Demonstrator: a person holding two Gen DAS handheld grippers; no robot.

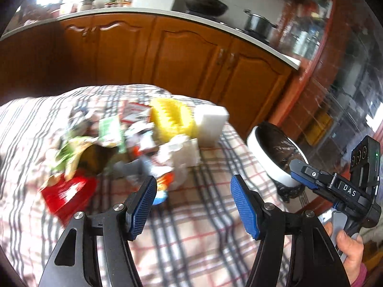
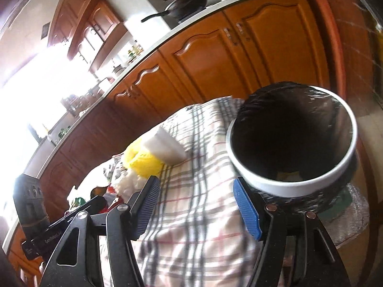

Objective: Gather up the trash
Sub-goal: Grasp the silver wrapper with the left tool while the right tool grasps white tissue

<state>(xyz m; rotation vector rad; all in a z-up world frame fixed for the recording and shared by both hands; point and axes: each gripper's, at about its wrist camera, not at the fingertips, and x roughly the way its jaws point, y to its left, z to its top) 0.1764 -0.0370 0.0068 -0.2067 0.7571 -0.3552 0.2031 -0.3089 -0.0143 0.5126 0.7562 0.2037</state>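
Blurred heap of crumpled wrappers (image 1: 115,148), red, green, yellow, white, just ahead-left of wide, empty left claw (image 1: 194,201), right claw (image 2: 196,205) wide, empty

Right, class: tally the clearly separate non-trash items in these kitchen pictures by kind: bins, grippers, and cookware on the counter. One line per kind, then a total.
Bins: 1, the trash bin with a white rim and black liner.
Grippers: 2, the left gripper and the right gripper, both open and empty.
Cookware on the counter: 2, the black wok and the steel pot.
Total: 5
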